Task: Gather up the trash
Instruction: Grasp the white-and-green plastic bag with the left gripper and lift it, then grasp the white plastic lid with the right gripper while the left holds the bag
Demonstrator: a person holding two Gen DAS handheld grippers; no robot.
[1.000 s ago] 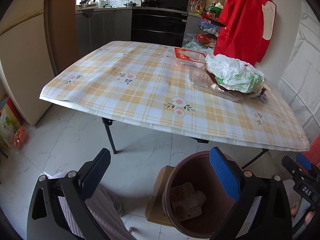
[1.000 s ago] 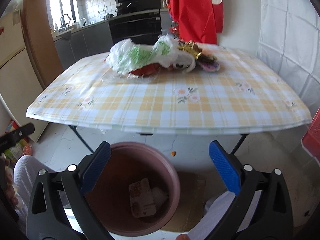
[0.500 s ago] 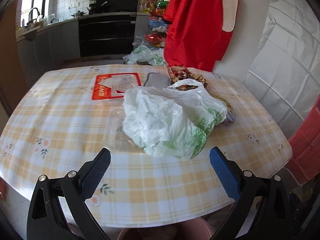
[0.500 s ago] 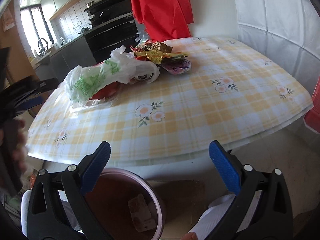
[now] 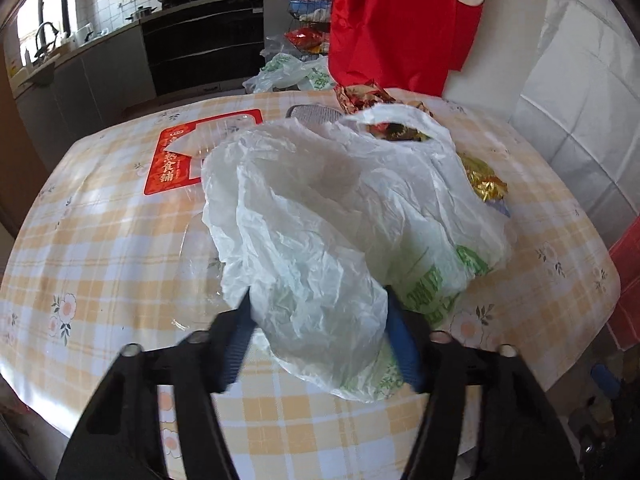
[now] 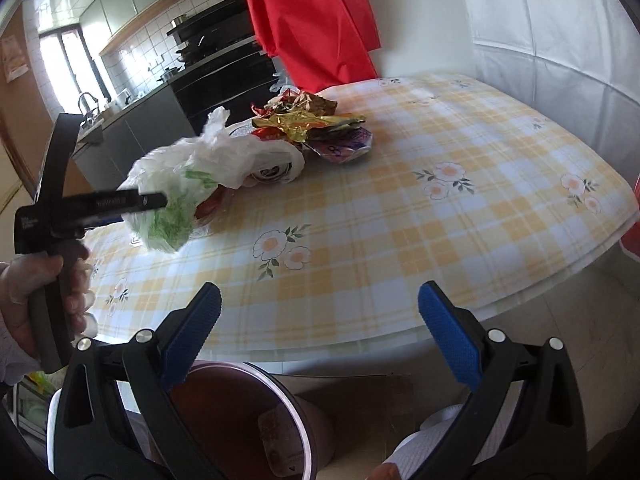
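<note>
A crumpled white plastic bag [image 5: 320, 220] with green print lies on the yellow checked table [image 5: 100, 240]. My left gripper [image 5: 318, 300] has its blue pads on either side of the bag's near end, and the jaws are closing on it. The right wrist view shows that gripper [image 6: 156, 200] from the side, its tip at the bag [image 6: 192, 176]. Behind the bag lie gold foil wrappers [image 6: 308, 122] and a purple wrapper [image 6: 344, 146]. My right gripper [image 6: 320, 296] stands open, holding nothing, above the brown trash bin [image 6: 292, 400] by the table's edge.
A red-bordered clear lid [image 5: 168, 164] and a clear tray [image 5: 196, 256] lie left of the bag. A red garment [image 5: 396, 20] hangs on the wall behind. A gloved hand [image 6: 20, 288] holds the left gripper's handle. Kitchen counters stand at the back.
My left gripper swung from above the bin to over the table and its jaws narrowed around the white bag. My right gripper shifted right along the table edge, still open.
</note>
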